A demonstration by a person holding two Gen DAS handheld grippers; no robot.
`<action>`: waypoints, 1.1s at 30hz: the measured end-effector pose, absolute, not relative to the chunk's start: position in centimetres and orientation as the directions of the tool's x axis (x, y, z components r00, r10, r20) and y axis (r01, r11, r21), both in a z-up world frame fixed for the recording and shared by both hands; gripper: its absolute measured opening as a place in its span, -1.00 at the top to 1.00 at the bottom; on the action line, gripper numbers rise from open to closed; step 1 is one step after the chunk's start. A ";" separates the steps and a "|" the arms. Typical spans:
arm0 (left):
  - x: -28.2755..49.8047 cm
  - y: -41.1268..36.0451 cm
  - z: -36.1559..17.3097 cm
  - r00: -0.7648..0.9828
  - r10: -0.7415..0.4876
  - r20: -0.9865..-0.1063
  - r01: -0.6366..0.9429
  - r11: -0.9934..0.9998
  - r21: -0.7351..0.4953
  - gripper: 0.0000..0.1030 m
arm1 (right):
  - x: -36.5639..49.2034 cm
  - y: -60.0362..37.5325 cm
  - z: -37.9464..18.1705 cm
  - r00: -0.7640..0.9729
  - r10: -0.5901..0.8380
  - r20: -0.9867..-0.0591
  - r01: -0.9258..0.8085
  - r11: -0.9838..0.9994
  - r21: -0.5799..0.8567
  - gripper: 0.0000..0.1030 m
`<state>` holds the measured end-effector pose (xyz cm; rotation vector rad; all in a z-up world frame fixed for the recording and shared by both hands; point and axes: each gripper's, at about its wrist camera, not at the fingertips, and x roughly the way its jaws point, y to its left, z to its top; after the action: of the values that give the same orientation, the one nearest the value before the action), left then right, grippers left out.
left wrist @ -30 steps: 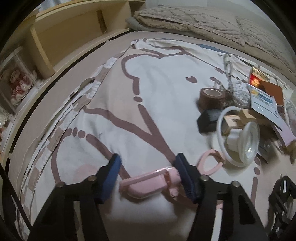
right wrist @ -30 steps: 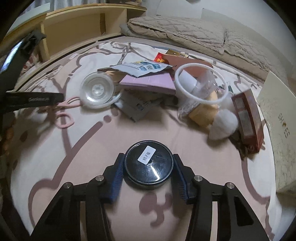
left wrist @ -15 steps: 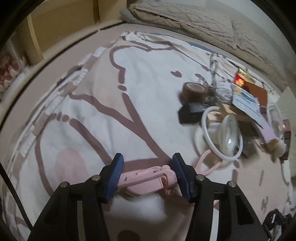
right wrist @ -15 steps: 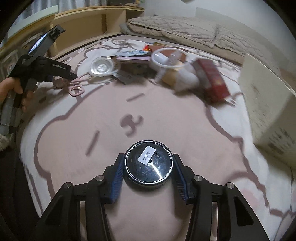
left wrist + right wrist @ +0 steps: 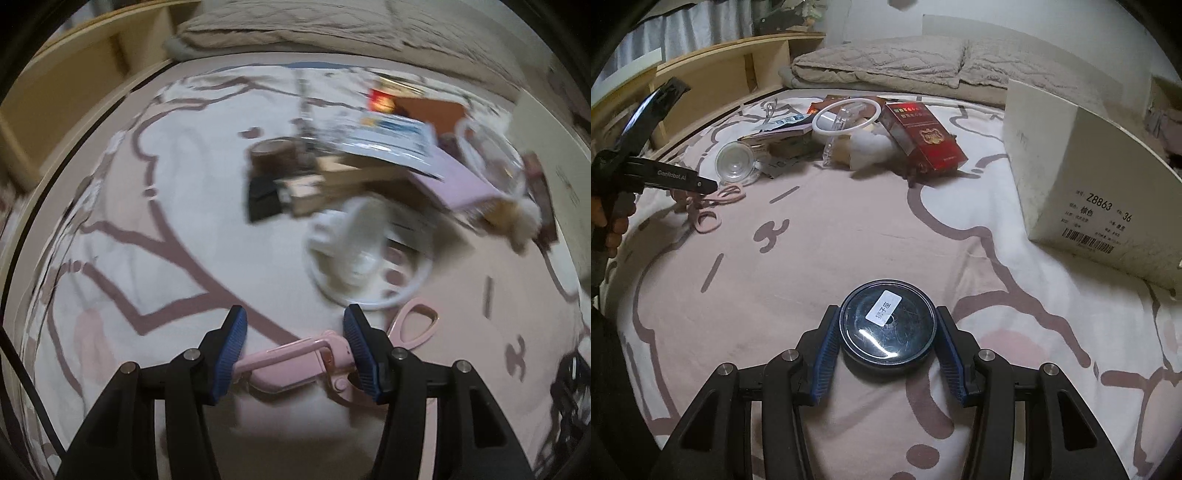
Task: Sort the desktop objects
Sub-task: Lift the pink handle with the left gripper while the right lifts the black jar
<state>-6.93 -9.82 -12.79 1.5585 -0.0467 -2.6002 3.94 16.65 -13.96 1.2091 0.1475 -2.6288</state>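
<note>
The pink scissors (image 5: 295,360) lie crosswise between the left gripper's (image 5: 293,350) blue pads, long axis running side to side, loop handles toward its right. The round dark tin (image 5: 888,325) sits flat, lid up, between the right gripper's (image 5: 886,345) pads. Both hang over a bed (image 5: 849,229) with a pink-patterned blanket; clutter lies beyond, a white box (image 5: 1086,184) ahead-right. Each gripper is clamped on its object.
</note>
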 end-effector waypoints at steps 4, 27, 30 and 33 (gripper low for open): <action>-6.5 -7.2 -12.8 -0.469 -0.078 -0.880 -0.013 -0.995 0.095 -0.06 | 3.9 16.9 -14.2 -0.629 -0.180 -0.757 0.262 -0.965 0.011 0.02; -6.1 -4.4 -13.4 -0.446 0.028 -0.895 -0.152 -0.987 0.045 -0.07 | 4.2 16.6 -14.6 -0.655 -0.169 -0.737 0.261 -0.965 -0.010 0.01; -6.2 -4.6 -13.5 -0.437 0.047 -0.898 -0.149 -0.989 0.020 -0.07 | 4.2 16.7 -14.6 -0.655 -0.176 -0.735 0.258 -0.966 0.001 0.00; -6.3 -4.7 -13.5 -0.433 0.061 -0.899 -0.147 -0.989 0.004 -0.08 | 4.1 16.7 -14.6 -0.656 -0.183 -0.733 0.260 -0.966 0.008 0.00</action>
<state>-6.28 -4.70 -13.53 1.7300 -0.1339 -2.7652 4.13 16.74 -14.65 1.1578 0.1418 -2.6524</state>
